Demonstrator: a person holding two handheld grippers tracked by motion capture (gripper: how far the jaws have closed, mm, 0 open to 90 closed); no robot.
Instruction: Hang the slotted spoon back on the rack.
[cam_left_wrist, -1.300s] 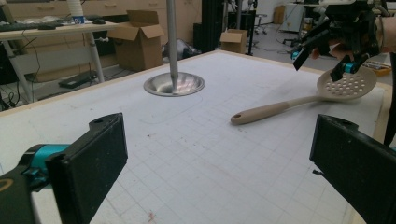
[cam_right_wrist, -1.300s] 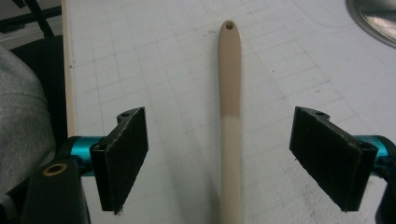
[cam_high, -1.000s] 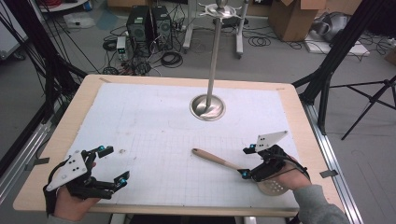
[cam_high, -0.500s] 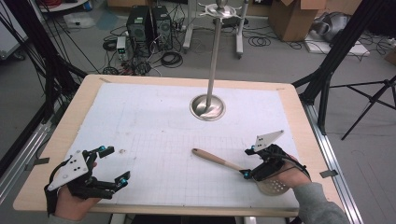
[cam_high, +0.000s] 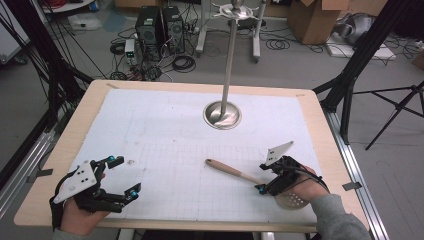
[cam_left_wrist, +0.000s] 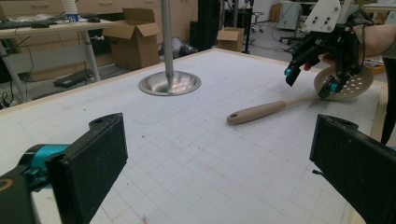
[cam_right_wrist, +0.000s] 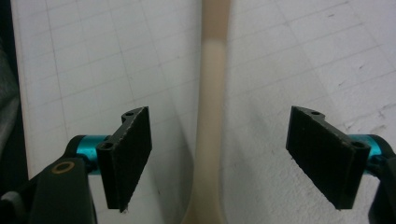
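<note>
The right gripper (cam_high: 270, 184) hangs over the neck of a slotted spoon (cam_high: 240, 173), its two black jaws spread wide on either side of the handle and not touching it. They have just been closing a little, with the handle between them. In the right gripper view the pale handle (cam_right_wrist: 211, 116) runs straight up the middle of the gap, with clear space to each pad; this looks like lining up for a pinch across the narrow neck, where the grip would be firmest.

The table (cam_high: 60, 150) is a pale wooden top covered by a white gridded mat (cam_high: 165, 130). Most of the mat is bare, leaving plenty of room to lift and swing the spoon toward the centre. The spoon lies near the front right corner, its perforated bowl (cam_high: 294, 201) close to the front edge and partly under the person's right hand, its handle pointing inward to the left. A slip there could push it off the table.

A metal stand (cam_high: 222, 114), with a round base and tall upright pole, sits toward the back, well apart from the spoon.

The left gripper (cam_high: 107, 187) rests at the front left corner, jaws apart, nothing between them, far from the spoon.
</note>
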